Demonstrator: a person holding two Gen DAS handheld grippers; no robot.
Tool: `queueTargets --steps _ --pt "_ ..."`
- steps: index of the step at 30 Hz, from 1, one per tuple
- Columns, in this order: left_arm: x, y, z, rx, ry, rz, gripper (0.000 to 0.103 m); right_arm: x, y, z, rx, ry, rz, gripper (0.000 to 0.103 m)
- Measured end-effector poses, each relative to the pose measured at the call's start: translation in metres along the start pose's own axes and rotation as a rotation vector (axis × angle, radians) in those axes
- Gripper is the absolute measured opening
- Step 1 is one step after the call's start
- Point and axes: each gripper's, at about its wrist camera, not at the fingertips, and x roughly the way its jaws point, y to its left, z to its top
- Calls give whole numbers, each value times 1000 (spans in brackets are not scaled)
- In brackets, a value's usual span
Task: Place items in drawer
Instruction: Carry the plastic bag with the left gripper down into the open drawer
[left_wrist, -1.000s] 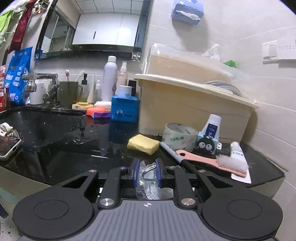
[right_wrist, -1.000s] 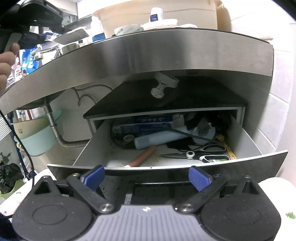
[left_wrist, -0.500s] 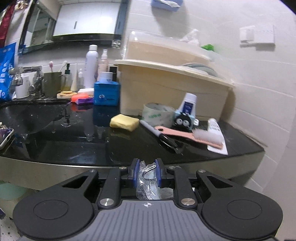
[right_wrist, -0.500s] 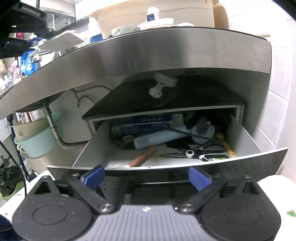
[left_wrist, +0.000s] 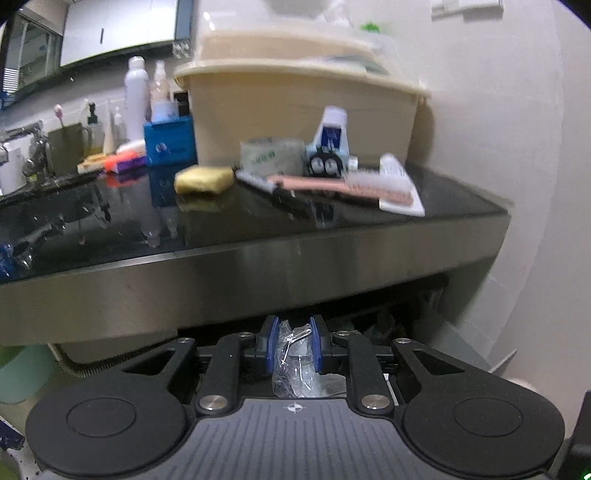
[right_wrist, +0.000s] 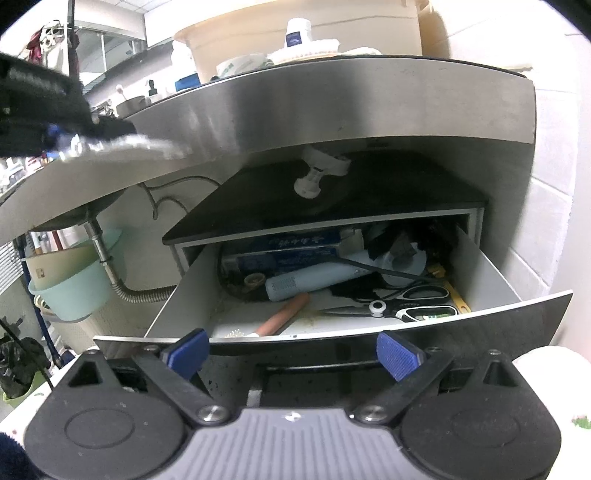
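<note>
My left gripper (left_wrist: 293, 334) is shut on a clear plastic packet (left_wrist: 295, 363) with a small metal piece inside, held in front of the steel counter edge (left_wrist: 258, 273), below the countertop level. The same left gripper (right_wrist: 51, 129) shows blurred at the upper left of the right wrist view, the packet (right_wrist: 147, 144) sticking out of it. The drawer (right_wrist: 491, 280) stands pulled open under the counter, holding scissors (right_wrist: 410, 306), a light blue tube (right_wrist: 314, 277), a blue box and a reddish handle. My right gripper (right_wrist: 291, 354) is open, just before the drawer front (right_wrist: 517, 317).
On the black countertop (left_wrist: 110, 229) lie a yellow sponge (left_wrist: 203, 179), a tape roll (left_wrist: 271, 155), a pink brush (left_wrist: 332, 184), a toothpaste tube (left_wrist: 330, 140) and a beige tub (left_wrist: 288, 99). A drain hose (right_wrist: 125, 288) and a green basin (right_wrist: 70, 291) sit left of the drawer.
My left gripper has dropped from over the countertop to below its edge, moving right with the packet still held. The right gripper and drawer stayed put.
</note>
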Motion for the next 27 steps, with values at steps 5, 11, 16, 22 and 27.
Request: queueTargets --steps 5,11,16,22,27 --pt "35 -3 -15 -7 104 -13 18 1 -5 0 26 1 -1 98" --pt "83 -4 -32 -41 211 -6 18 -2 -13 -1 74 -16 -5 98" --pt "121 -13 -41 -30 295 -11 18 -2 -18 -2 105 -14 -8 98" --pt "154 -27 -52 -6 358 -10 18 -4 -21 -3 119 -31 -12 98" --pt "179 -32 -58 -41 416 -2 18 -5 -25 -4 150 -38 -21 98"
